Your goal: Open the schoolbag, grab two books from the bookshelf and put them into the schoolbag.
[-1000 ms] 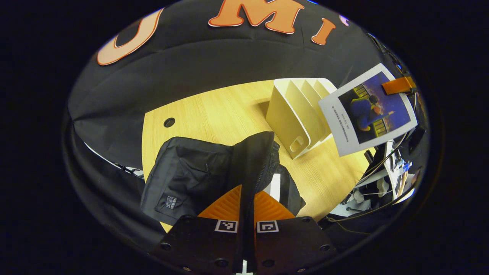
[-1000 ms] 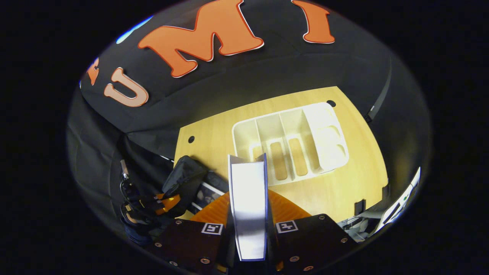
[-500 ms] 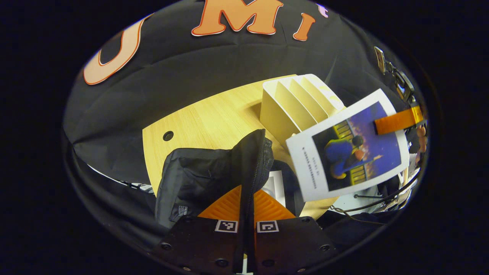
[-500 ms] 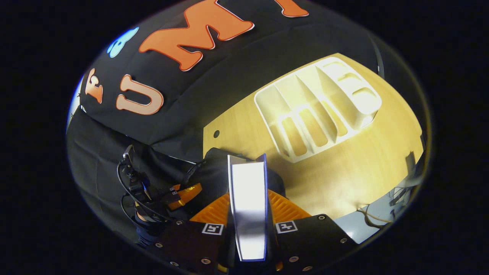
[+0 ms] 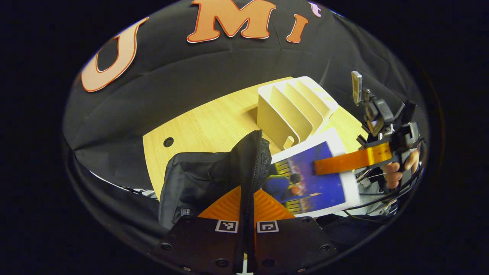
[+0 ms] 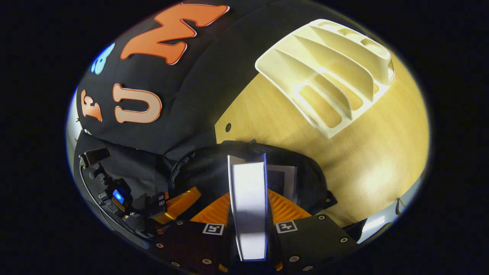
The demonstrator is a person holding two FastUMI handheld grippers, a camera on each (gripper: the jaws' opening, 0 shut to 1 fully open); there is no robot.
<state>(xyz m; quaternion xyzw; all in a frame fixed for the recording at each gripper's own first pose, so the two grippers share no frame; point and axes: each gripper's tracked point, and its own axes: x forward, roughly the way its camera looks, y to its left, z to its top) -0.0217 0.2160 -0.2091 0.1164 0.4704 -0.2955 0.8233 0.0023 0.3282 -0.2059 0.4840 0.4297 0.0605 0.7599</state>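
Note:
The black schoolbag (image 5: 198,179) lies on the wooden table (image 5: 206,122). My left gripper (image 5: 247,194) is shut on the bag's zipper flap (image 5: 254,152) and holds it raised. My right gripper (image 6: 248,198) is shut on a white-edged book (image 6: 248,214) with a blue picture cover (image 5: 313,183). The book hangs tilted over the bag's open mouth (image 6: 214,172), its lower corner close to the flap. Inside the bag lies another book (image 6: 282,179). The white bookshelf (image 5: 290,110) stands behind the bag with its slots bare. A hand (image 5: 397,173) holds the right gripper.
The table's far edge meets the black cloth wall, and a round cable hole (image 5: 169,142) sits left of the bag. The left gripper's finger (image 6: 179,198) shows beside the bag's left rim. Cables and equipment (image 5: 378,110) sit off the table's right side.
The right gripper has carried the book down from beside the shelf to over the bag's mouth. The left gripper still holds the flap up.

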